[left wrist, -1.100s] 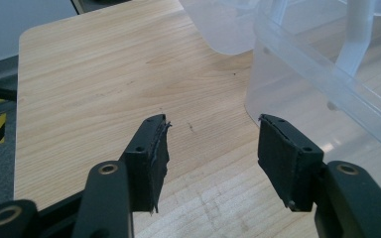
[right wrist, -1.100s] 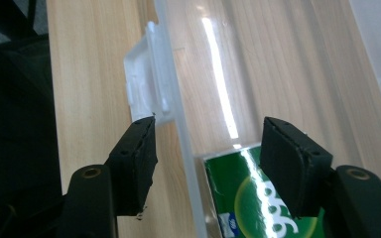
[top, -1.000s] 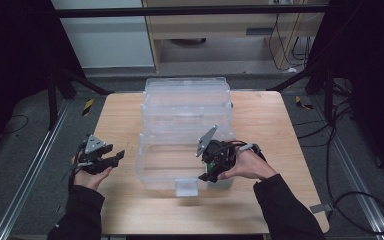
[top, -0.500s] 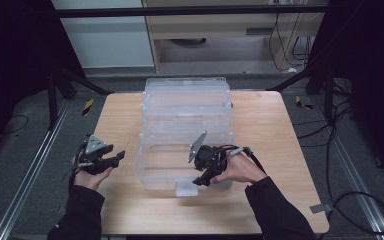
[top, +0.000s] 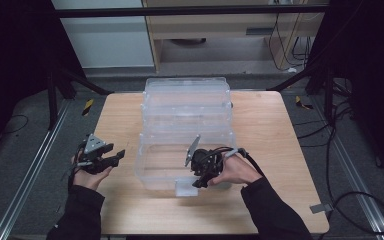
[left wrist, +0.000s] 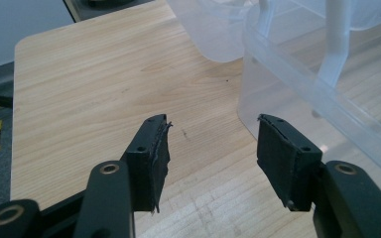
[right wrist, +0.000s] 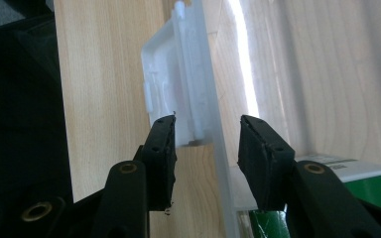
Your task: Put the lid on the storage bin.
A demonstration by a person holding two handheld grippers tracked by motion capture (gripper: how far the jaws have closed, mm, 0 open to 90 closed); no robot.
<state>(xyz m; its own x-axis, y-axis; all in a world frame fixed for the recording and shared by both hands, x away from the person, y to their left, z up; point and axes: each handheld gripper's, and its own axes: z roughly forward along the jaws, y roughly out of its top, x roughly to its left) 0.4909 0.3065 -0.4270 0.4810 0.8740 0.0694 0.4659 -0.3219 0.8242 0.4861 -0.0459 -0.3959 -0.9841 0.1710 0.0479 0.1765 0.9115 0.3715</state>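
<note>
A clear plastic box [top: 152, 165] stands at the middle of the wooden table [top: 120, 115], with a white latch [top: 186, 187] hanging on its front wall. My right gripper [top: 198, 183] points down over that front rim. In the right gripper view the latch [right wrist: 176, 84] and the box rim [right wrist: 222, 163] lie between its jaws, which have just been closing; a gap still shows beside the pads, so the right gripper [right wrist: 208, 141] is open. My left gripper [top: 119, 156] rests left of the box, open and empty. In its own view the left gripper [left wrist: 213, 144] faces the box's corner [left wrist: 297, 84].
A second clear box [top: 187, 95] stands behind the first, touching it. A green and white object [right wrist: 367, 183] shows through the plastic at the lower right of the right gripper view. Bare wood lies to the left and right of the boxes.
My right gripper has moved left and down along the box's front rim to the latch, and its jaws have narrowed. The left gripper has kept still.
</note>
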